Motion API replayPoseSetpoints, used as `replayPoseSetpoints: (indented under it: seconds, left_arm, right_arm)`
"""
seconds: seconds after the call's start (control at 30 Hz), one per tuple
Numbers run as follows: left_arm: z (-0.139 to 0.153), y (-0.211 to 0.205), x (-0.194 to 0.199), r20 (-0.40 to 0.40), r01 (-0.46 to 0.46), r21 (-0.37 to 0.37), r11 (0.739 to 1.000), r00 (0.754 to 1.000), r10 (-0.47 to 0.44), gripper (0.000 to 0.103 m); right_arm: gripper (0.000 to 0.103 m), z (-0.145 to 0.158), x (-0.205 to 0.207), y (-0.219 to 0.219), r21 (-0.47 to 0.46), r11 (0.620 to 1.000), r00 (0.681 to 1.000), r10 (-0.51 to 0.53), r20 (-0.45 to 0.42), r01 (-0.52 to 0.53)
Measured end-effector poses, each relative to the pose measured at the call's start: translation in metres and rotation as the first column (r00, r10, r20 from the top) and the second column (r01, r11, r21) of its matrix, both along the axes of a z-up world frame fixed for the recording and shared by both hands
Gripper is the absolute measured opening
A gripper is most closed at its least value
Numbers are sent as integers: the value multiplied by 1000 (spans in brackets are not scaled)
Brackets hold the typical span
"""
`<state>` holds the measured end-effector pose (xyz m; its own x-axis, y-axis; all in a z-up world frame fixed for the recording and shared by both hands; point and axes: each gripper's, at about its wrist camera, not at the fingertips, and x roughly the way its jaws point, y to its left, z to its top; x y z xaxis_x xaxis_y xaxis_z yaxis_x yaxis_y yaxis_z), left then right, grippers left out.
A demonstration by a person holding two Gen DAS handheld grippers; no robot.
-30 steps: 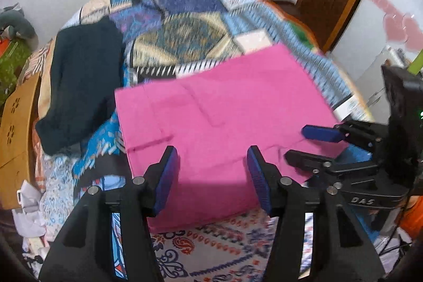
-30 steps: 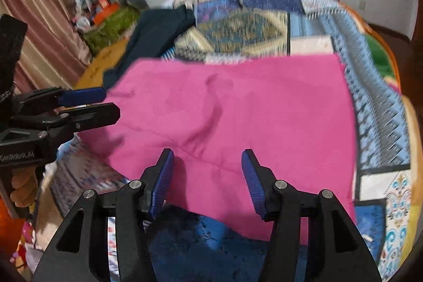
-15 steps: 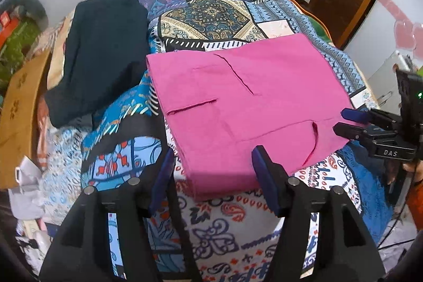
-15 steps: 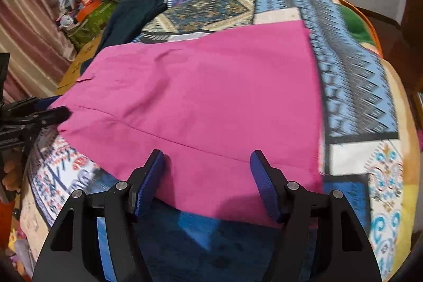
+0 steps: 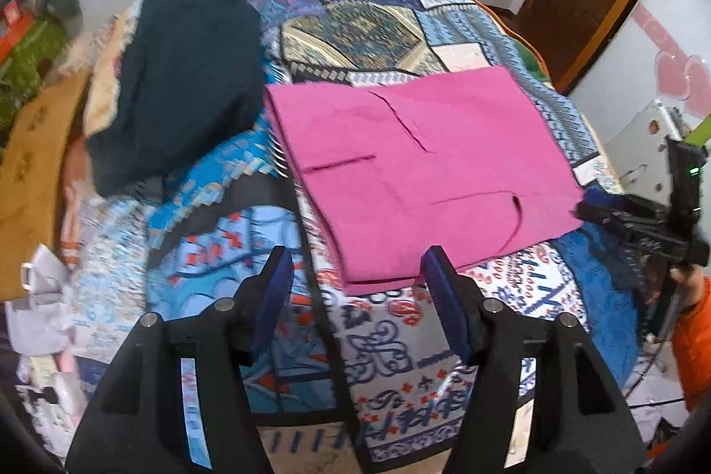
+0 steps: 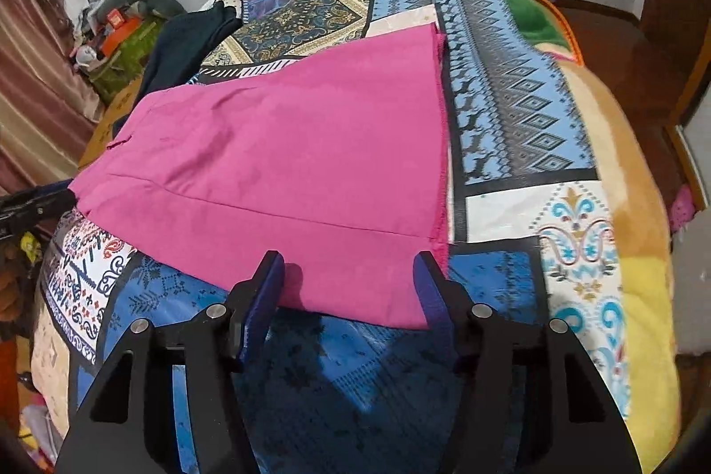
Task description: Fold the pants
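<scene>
Both grippers have pulled back off the pants since 1 s ago. 1 pair of pink pants point(image 5: 413, 172), folded into a flat rectangle of smooth woven cloth, lies near the quilt's point(image 5: 213, 216) front edge. 1 dark garment point(image 5: 182, 92) sits toward its left edge. Left gripper point(image 5: 357, 269) and right gripper point(image 6: 349, 274): 2 wide-spread jaws, holding nothing.

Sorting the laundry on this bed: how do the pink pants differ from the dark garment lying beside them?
The pink pants are bright magenta; the dark garment is near black. The pants lie flat in a neat, straight-edged rectangle with pocket slits showing, while the dark garment sits in a looser, irregular shape with no detail visible. The pants lie nearer both grippers; the dark garment lies farther back. Both rest on the patchwork quilt, ungripped.
</scene>
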<state>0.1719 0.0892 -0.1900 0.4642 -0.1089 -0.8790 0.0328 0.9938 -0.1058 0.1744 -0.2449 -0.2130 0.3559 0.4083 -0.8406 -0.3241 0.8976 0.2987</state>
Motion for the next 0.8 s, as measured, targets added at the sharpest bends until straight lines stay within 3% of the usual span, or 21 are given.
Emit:
replayPoseSetpoints:
  seconds: [0.2, 0.37, 0.57, 0.8]
  left_arm:
    - [16, 19, 22, 39, -59, 41, 997, 998, 57, 63]
    - [20, 37, 57, 47, -118, 24, 993, 992, 117, 63]
    - [11, 51, 101, 23, -157, 5, 988, 987, 157, 63]
    - [-23, 60, 142, -83, -177, -71, 982, 982, 171, 55]
  right_arm:
    - [57, 39, 3, -8, 0, 1000, 990, -16, 142, 16]
    - [57, 56, 26, -10, -15, 999, 976, -24, 217, 28]
    - [57, 53, 64, -7, -37, 998, 971, -35, 235, 45]
    - [57, 27, 123, -3, -72, 996, 980, -41, 195, 56]
